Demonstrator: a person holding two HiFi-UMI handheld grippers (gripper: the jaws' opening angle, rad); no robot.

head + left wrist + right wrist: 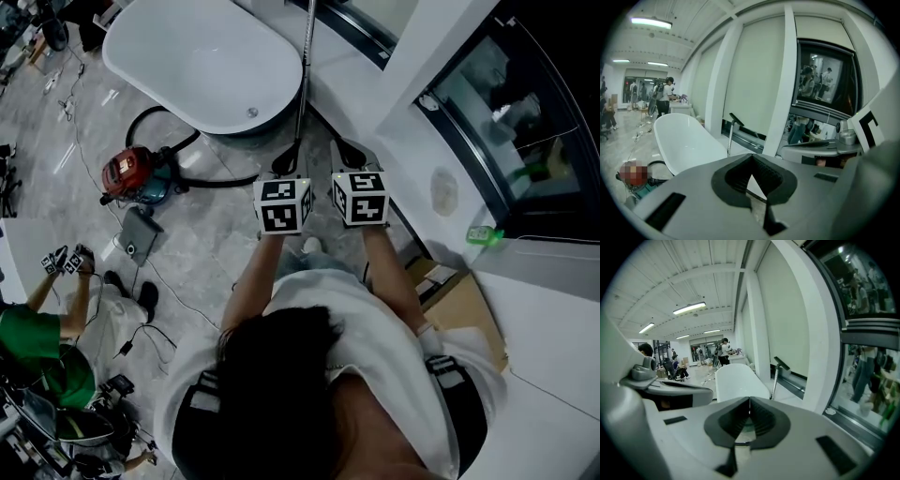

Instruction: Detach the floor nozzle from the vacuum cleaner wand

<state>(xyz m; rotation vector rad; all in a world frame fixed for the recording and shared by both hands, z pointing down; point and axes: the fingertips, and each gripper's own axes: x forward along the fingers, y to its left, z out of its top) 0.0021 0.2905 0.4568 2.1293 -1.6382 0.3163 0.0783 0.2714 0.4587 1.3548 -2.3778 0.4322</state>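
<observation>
A silver vacuum wand (304,75) stands upright beside the white bathtub, and its top runs out of the head view. In the left gripper view the wand (730,138) carries a black nozzle-like piece (736,119) at its top; the right gripper view shows the same piece (781,363). A black hose (220,182) runs from the red canister (131,172) toward the wand's foot. My left gripper (285,161) (751,159) and right gripper (352,150) (749,401) are held side by side, short of the wand. Both are shut with nothing between the jaws.
The white bathtub (202,56) lies ahead to the left. A white pillar (441,66) and a glass window front (525,141) stand at the right. A cardboard box (459,302) sits by my right side. A person in green (37,349), cables and a grey device (139,234) are on the left.
</observation>
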